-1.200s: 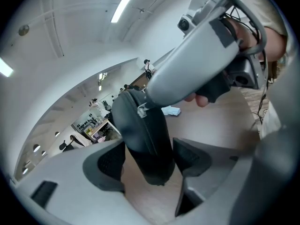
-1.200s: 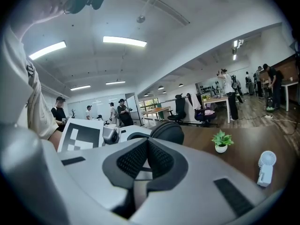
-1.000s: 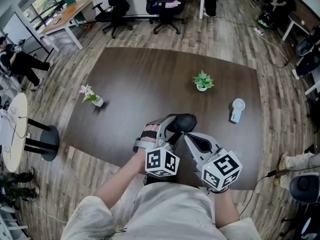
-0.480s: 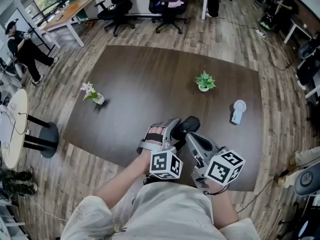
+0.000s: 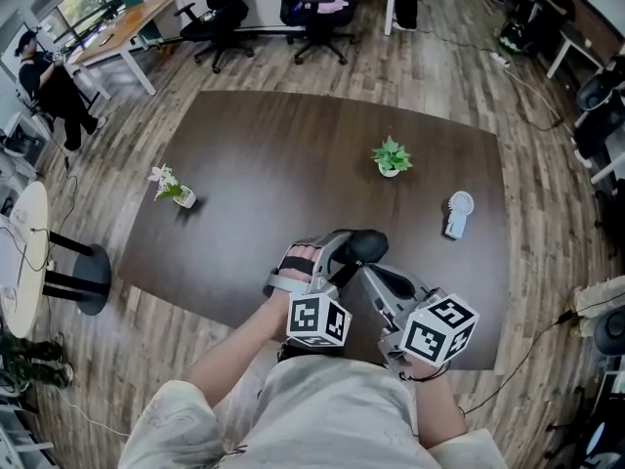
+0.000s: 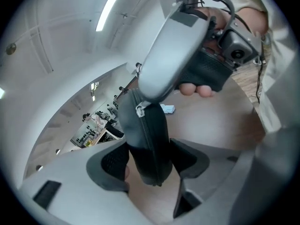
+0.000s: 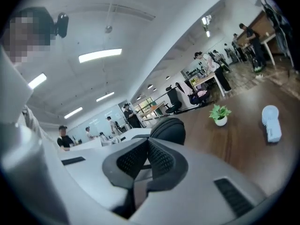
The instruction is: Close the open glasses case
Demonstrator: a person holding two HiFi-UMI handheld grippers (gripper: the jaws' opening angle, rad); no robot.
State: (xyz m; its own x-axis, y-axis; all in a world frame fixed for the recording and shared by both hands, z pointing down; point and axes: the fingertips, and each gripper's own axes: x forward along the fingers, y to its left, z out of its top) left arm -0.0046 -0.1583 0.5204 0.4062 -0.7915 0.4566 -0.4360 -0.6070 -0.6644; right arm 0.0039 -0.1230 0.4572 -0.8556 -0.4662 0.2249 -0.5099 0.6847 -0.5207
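Clamps glasses case (image 6: 149,125) with left gripper (image 6: 151,165), jaws just closing onto it, lower centre. Holds right gripper (image 7: 147,156) shut. Brace firmly; run zipper pull (image 6: 139,109) steadily.

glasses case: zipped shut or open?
Looks shut: in the left gripper view both halves of the glasses case meet, zipper closed below the pull. Above the pull, cannot tell.

Center of the head view, the glasses case (image 5: 361,244) is mostly hiding, just its dark rounded end poking out. In the left gripper view, the right gripper (image 6: 142,96) is covering its top, so I'm not seeing whether it's fully shut.
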